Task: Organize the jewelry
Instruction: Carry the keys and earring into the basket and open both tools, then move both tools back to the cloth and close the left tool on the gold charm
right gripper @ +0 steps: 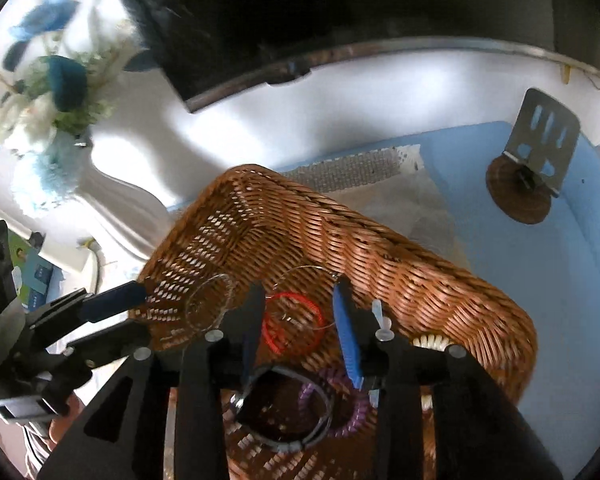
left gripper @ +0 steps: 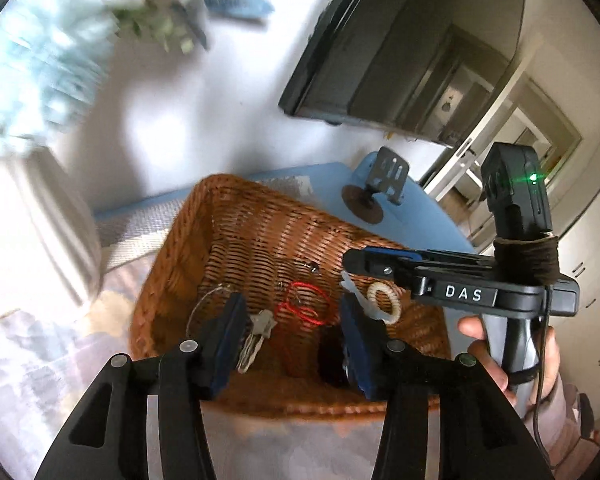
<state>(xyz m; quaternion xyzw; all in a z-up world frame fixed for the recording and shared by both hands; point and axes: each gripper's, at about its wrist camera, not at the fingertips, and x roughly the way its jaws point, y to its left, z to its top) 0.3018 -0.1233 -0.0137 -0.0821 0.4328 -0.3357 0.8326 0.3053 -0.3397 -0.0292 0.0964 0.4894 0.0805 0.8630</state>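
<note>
A brown woven wicker basket (left gripper: 236, 240) sits on a blue table top (left gripper: 420, 216), and both grippers hang over its open mouth, pointing down into it. The left gripper (left gripper: 292, 320) has its blue-padded jaws standing apart with nothing pressed between them; below the gap lie a thin red wire hoop (left gripper: 306, 306) and a small pale metal piece (left gripper: 258, 332) on the basket floor. A fine clear wire ring (left gripper: 210, 300) rests just beside the left finger. To the right, a cream beaded ring (left gripper: 384, 300) lies against the right basket wall, partly under the right gripper's black body, which is held by a hand (left gripper: 500, 364) at the right edge.

From the right wrist camera, the right gripper (right gripper: 300, 328) is parted moderately — the red hoop (right gripper: 294, 322) shows between its fingers, but the pads do not press on it. Nearer the camera, under the fingers, sit a dark round bangle (right gripper: 284, 408) and a purple coiled band (right gripper: 352, 404), the two overlapping. A white plastic pin (right gripper: 382, 320) lies just right of the right finger. The left gripper (right gripper: 112, 312) enters from the left, its tips over the basket's left rim.

Far right on the table stands a grey metal slotted bracket on a round brown base (right gripper: 540, 148). Blurred blue and white flowers (right gripper: 48, 92) stand far left.
</note>
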